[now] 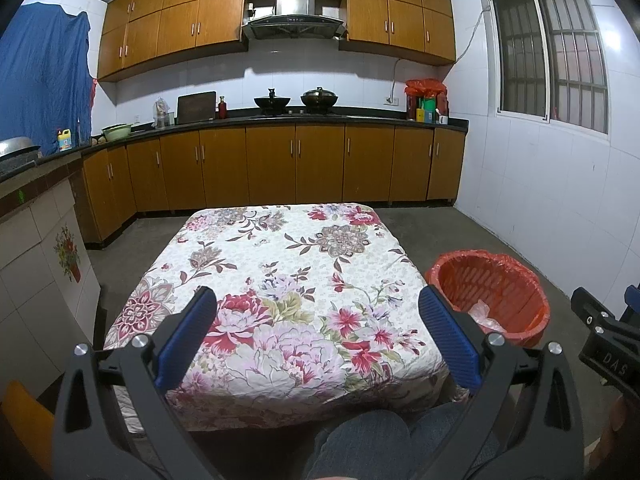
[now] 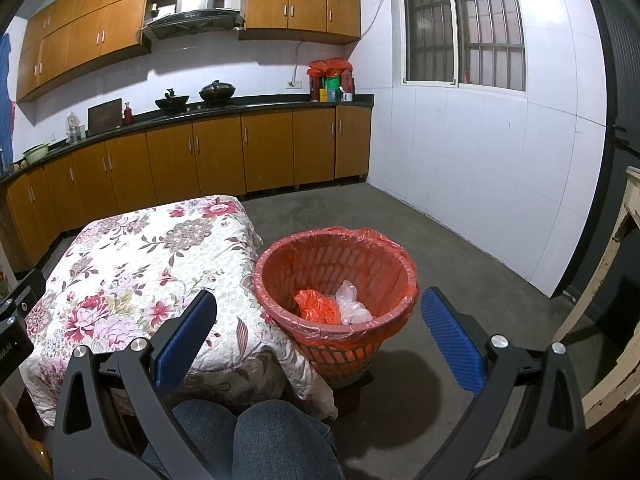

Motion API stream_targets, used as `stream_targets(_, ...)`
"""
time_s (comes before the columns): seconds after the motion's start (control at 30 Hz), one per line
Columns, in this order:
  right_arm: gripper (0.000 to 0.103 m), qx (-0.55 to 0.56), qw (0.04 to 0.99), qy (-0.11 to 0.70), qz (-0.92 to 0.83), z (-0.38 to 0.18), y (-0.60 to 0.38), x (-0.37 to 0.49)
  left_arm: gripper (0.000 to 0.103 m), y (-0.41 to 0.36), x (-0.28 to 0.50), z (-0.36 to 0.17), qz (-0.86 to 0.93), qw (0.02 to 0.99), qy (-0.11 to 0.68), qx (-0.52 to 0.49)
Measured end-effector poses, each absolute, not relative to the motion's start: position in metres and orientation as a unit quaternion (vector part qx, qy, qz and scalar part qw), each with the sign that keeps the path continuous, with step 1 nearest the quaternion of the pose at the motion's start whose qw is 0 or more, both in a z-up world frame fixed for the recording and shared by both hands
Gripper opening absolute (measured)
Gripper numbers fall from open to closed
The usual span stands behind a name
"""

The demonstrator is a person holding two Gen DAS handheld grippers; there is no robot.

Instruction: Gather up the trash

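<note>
Nearest the cameras, a pair of knees in blue denim jeans (image 2: pixel 256 436) fills the bottom edge, cut off by the frame. Just above them the left gripper (image 1: pixel 318 340) has its blue ribbed fingers spread wide with nothing between them, held over the near end of the low table under a white cloth printed with red and pink flowers (image 1: pixel 280 280). The right gripper (image 2: pixel 320 336) is likewise spread wide and holds nothing, framing the round red plastic lattice waste basket lined with a red bag (image 2: pixel 400 280), which stands on the grey concrete floor (image 2: pixel 460 248) just beside the table's right edge. Inside the basket lie a crumpled orange-red plastic bag (image 2: pixel 316 304) and a crumpled clear plastic bag (image 2: pixel 352 300), touching; the near rim hides whatever lies below them. Beyond, brown wooden base cabinets (image 1: pixel 272 168) carry a dark counter with two black woks (image 1: pixel 296 101), small and hard to make out.
</note>
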State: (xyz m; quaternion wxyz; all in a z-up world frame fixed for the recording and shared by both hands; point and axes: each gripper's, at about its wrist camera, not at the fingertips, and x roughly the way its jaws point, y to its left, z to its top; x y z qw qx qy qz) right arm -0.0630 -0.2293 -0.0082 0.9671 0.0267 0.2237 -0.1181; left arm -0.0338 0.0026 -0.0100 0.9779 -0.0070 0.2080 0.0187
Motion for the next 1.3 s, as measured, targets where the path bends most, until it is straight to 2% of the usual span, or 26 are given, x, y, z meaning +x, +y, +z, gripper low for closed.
stream_targets(1.3,0.101,0.029,0.966,0.227,-0.119,-0.007,-0.230,-0.064,0.099,0.001,-0.031,-0.020,0.015,0.976,0.217,-0.005)
